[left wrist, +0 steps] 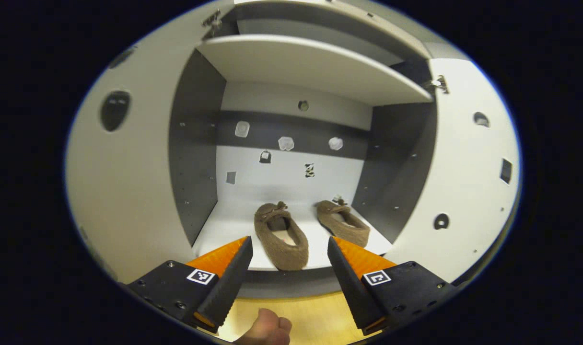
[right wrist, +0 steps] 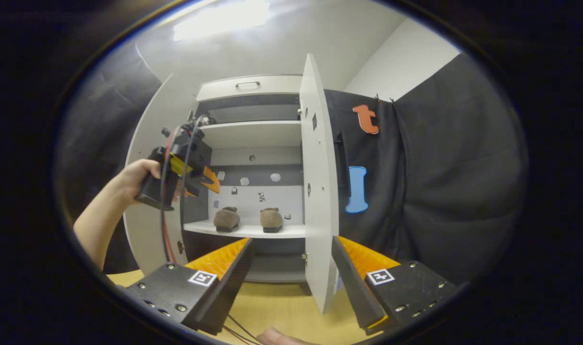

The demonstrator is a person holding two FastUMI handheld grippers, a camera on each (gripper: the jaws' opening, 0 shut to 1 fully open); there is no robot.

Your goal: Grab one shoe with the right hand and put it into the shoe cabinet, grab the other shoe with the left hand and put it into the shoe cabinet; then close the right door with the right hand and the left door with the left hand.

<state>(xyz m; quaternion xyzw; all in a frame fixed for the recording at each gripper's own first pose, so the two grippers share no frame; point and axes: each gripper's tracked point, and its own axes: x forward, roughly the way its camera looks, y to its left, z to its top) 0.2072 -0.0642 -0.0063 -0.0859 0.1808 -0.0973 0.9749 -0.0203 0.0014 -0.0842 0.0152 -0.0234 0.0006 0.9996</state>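
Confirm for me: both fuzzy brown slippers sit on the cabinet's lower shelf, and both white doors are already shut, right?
Not quite. Both fuzzy brown slippers sit on the lower shelf, but the white doors both stand open, as the right gripper view shows.

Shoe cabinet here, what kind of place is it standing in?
Likely a staged recording booth, not a home: black cloth hangs behind the shoe cabinet, and a hand holds the left gripper before it.
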